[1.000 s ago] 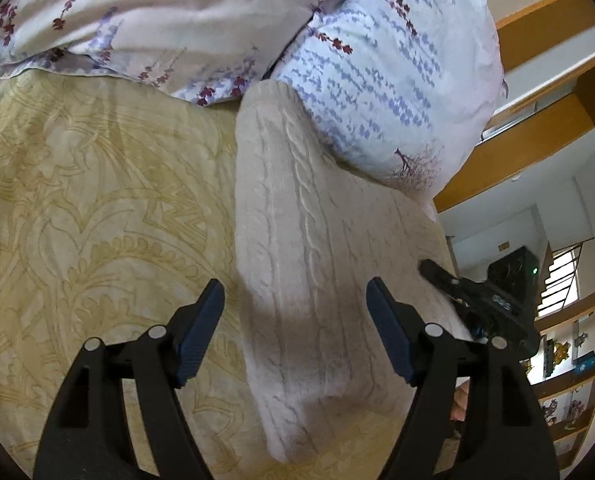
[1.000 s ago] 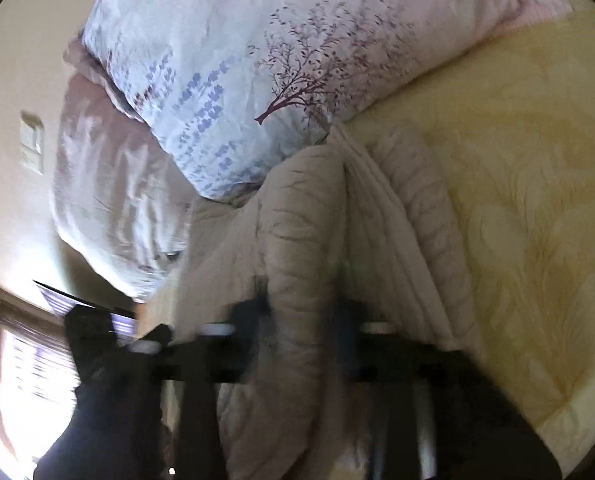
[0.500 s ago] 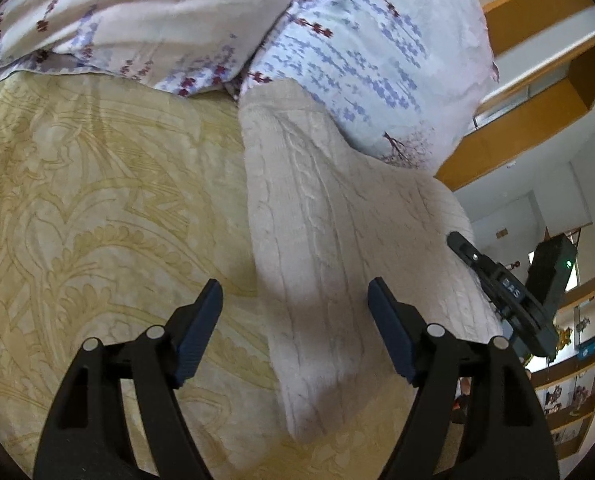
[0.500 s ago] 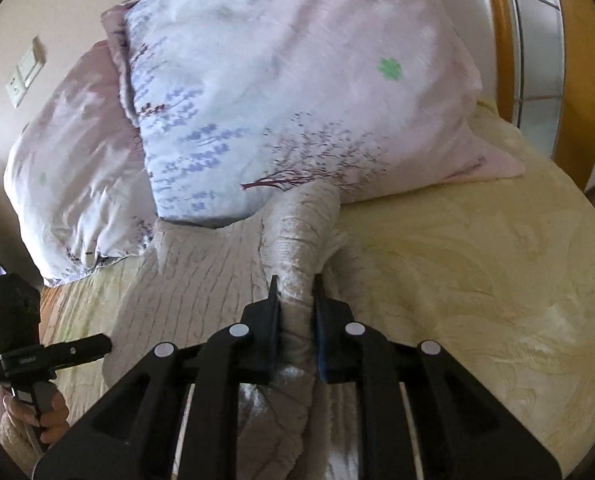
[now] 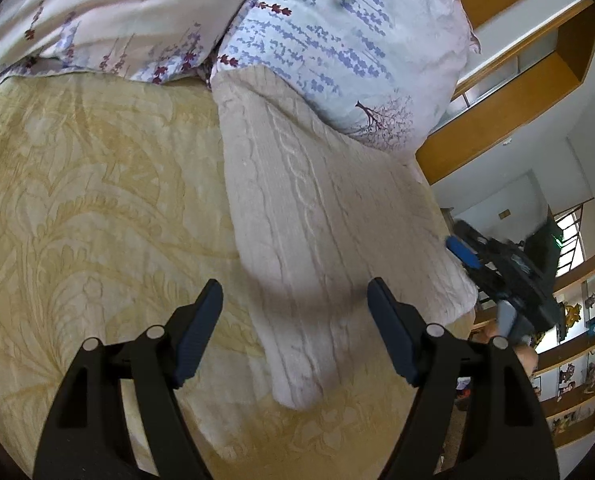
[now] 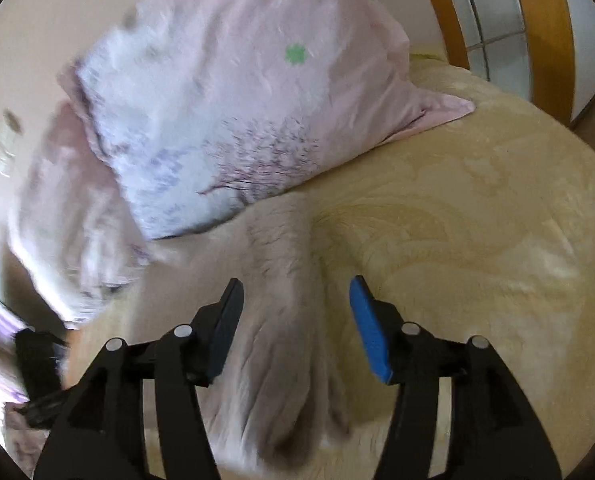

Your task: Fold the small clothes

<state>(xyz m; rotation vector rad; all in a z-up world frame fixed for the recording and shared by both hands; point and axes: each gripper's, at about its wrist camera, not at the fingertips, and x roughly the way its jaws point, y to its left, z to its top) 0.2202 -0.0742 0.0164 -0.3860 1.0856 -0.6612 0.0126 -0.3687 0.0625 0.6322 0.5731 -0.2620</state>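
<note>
A cream cable-knit sweater [image 5: 317,220] lies folded flat on the yellow patterned bedspread [image 5: 89,200], its far end against the pillows. My left gripper [image 5: 295,332] is open and empty, hovering over the sweater's near end. My right gripper [image 6: 295,328] is open and empty just above a bunched fold of the same sweater [image 6: 285,320]. The right gripper also shows in the left wrist view [image 5: 497,268] at the sweater's right edge, blurred.
Two floral pillows [image 5: 337,28] [image 5: 97,12] lie at the head of the bed. A wooden headboard [image 6: 545,32] stands at the right. Wooden shelves [image 5: 577,352] with small items stand beyond the bed's edge. The bedspread also shows in the right wrist view [image 6: 477,220].
My right gripper opened and let go of the sweater fold it was shut on, and the fold dropped onto the bed. The left gripper drew back slightly, still open.
</note>
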